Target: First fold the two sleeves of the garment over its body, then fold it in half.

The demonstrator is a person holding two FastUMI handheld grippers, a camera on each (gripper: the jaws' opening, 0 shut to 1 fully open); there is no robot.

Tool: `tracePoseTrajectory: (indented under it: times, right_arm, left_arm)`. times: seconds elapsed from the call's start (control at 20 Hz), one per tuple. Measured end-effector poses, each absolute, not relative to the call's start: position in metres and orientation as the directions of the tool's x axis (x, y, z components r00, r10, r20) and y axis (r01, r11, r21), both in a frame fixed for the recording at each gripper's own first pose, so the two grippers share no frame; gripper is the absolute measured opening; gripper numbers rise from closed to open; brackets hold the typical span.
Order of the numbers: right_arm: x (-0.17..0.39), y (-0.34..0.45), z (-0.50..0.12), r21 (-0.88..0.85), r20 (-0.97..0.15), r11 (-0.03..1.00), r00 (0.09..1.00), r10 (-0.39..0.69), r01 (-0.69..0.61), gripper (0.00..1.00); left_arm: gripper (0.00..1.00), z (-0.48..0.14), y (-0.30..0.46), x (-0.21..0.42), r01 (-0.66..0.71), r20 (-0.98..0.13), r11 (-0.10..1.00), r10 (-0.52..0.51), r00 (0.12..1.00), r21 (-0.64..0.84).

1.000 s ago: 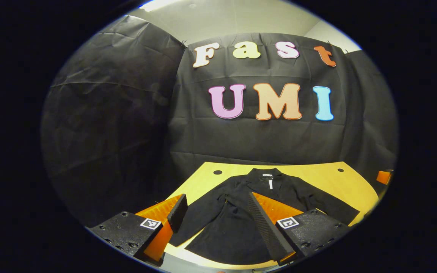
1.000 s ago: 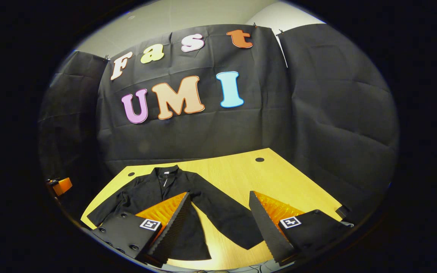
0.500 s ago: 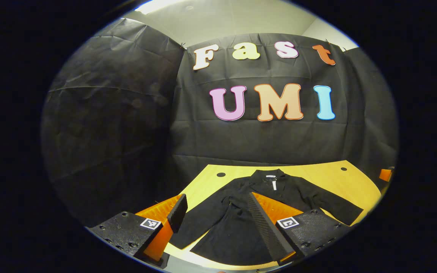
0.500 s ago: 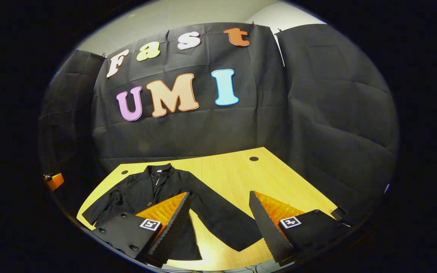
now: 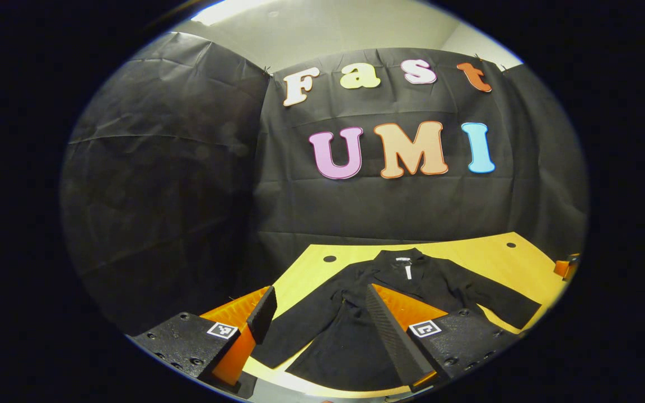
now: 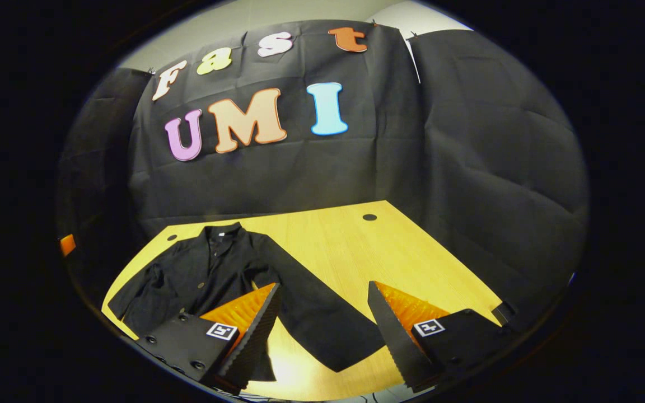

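A black jacket (image 5: pixel 356 313) lies flat on the yellow wooden table (image 5: pixel 485 254), collar toward the booth's wall, both sleeves spread out to the sides. In the left gripper view my left gripper (image 5: pixel 317 299) hangs open above the near side of the table, over the jacket's left sleeve (image 5: pixel 294 330) and body. In the right gripper view the jacket (image 6: pixel 210 274) lies at the left, and its right sleeve (image 6: pixel 322 324) runs out between the fingers of my right gripper (image 6: pixel 322 296), which is open and above the table. Nothing is held.
The table (image 6: pixel 367 252) has a small round hole (image 6: pixel 369 217) near its far right corner and another (image 5: pixel 329 258) at the far left. An orange part of the other gripper (image 5: pixel 564 267) shows at the right edge, and likewise one (image 6: pixel 67 244) at the left edge.
Both grippers have tipped down a little and moved nearer the table; the jacket sits higher and larger in the right gripper view. Both stay open.
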State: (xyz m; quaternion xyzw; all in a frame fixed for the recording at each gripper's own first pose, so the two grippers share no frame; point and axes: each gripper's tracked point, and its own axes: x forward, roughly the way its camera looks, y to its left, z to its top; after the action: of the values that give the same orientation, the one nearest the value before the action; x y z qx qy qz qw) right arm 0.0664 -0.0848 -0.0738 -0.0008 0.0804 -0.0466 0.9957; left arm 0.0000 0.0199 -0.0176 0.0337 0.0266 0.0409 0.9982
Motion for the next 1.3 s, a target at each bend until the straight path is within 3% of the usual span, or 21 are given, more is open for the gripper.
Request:
tracePoseTrajectory:
  times: [0.2, 0.25, 0.3, 0.55, 0.6, 0.7, 0.8, 0.85, 0.9, 0.95, 1.05, 1.1, 1.3]
  right_arm:
    - [0.085, -0.105, -0.113, 0.002, -0.240, 0.994, 0.964, -0.110, 0.114, 0.98]
    - [0.090, -0.108, -0.123, 0.003, -0.263, 0.993, 0.958, -0.111, 0.116, 0.94]
    - [0.096, -0.112, -0.133, 0.005, -0.285, 0.993, 0.952, -0.108, 0.114, 0.98]
    - [0.117, -0.125, -0.176, 0.019, -0.392, 0.993, 0.915, -0.096, 0.112, 0.98]
    - [0.122, -0.128, -0.183, 0.011, -0.408, 0.993, 0.907, -0.103, 0.117, 0.94]
    - [0.128, -0.130, -0.199, 0.001, -0.446, 0.992, 0.888, -0.113, 0.127, 0.94]
    - [0.131, -0.139, -0.214, 0.001, -0.483, 0.992, 0.869, -0.110, 0.126, 0.99]
    - [0.129, -0.143, -0.221, -0.005, -0.495, 0.992, 0.862, -0.110, 0.124, 0.94]
    - [0.129, -0.146, -0.226, -0.017, -0.507, 0.992, 0.854, -0.116, 0.125, 0.99]
    - [0.129, -0.147, -0.230, -0.026, -0.514, 0.992, 0.849, -0.121, 0.126, 0.94]
    - [0.130, -0.148, -0.229, -0.039, -0.509, 0.991, 0.851, -0.130, 0.128, 0.99]
    - [0.130, -0.149, -0.230, -0.047, -0.510, 0.991, 0.850, -0.132, 0.125, 0.94]
    - [0.131, -0.153, -0.234, -0.077, -0.490, 0.990, 0.860, -0.141, 0.118, 0.94]
  left_arm:
    - [0.95, -0.022, 0.022, -0.003, -0.094, -0.059, 0.993, 0.098, 0.993, 0.076]
    - [0.95, -0.022, 0.022, -0.003, -0.097, -0.060, 0.992, 0.101, 0.993, 0.075]
    - [0.95, -0.022, 0.023, -0.003, -0.099, -0.063, 0.993, 0.103, 0.993, 0.072]
    - [0.96, -0.023, 0.027, -0.002, -0.116, -0.068, 0.989, 0.122, 0.990, 0.087]
    - [0.96, -0.024, 0.027, -0.002, -0.119, -0.069, 0.989, 0.125, 0.990, 0.091]
    - [0.92, -0.024, 0.028, -0.002, -0.120, -0.070, 0.989, 0.126, 0.990, 0.083]
    - [0.96, -0.023, 0.026, -0.002, -0.118, -0.072, 0.990, 0.124, 0.990, 0.073]
    - [0.92, -0.022, 0.027, -0.001, -0.123, -0.068, 0.990, 0.128, 0.989, 0.074]
    - [0.92, -0.021, 0.027, -0.001, -0.126, -0.066, 0.989, 0.131, 0.989, 0.076]
    - [0.96, -0.020, 0.028, 0.000, -0.129, -0.064, 0.989, 0.134, 0.989, 0.078]
    - [0.96, -0.019, 0.030, -0.001, -0.132, -0.061, 0.987, 0.138, 0.989, 0.087]
    - [0.92, -0.018, 0.030, -0.001, -0.133, -0.058, 0.987, 0.138, 0.989, 0.091]
    - [0.92, -0.018, 0.027, -0.001, -0.129, -0.058, 0.987, 0.135, 0.989, 0.099]
